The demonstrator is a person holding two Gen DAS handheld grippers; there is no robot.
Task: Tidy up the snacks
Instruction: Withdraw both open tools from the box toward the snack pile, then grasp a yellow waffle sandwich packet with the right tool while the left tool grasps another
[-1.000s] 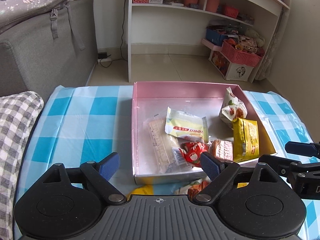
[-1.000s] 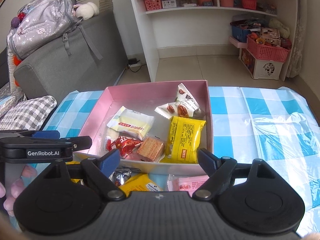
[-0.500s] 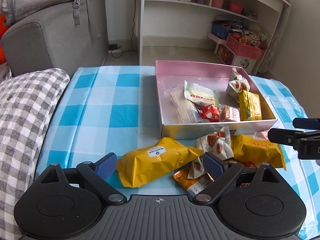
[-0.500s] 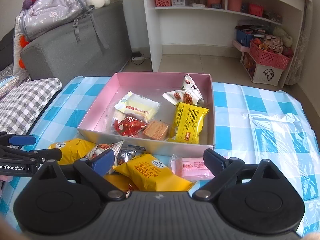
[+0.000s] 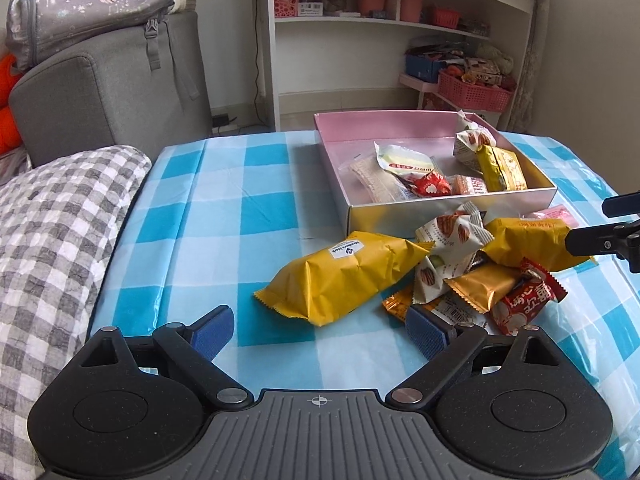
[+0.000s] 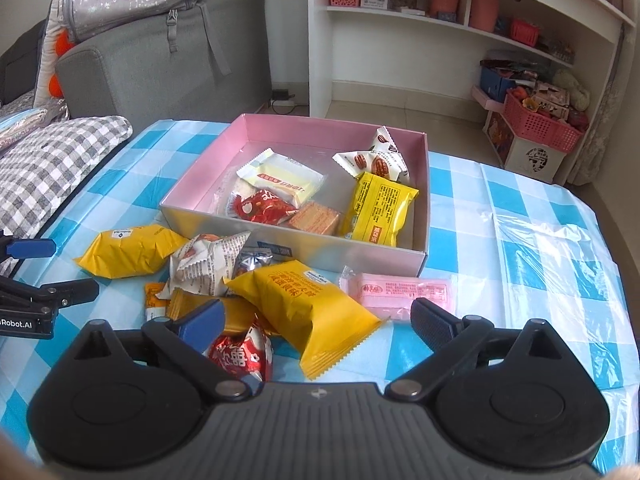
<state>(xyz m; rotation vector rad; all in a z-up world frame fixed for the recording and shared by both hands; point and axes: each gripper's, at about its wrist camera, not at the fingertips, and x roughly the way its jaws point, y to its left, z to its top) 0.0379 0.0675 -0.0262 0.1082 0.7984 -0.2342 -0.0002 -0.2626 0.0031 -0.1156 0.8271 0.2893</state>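
Now you've pulled back: both tongs (image 5: 318, 334) (image 6: 316, 322) apart, empty; loose snacks (image 6: 308, 300) w/ box (image 6: 296, 242) in view, pick next.

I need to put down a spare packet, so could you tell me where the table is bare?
Bare cloth lies left of the pink box, toward the checked cushion, and right of it beyond the pink packet. The pile before the box is crowded.
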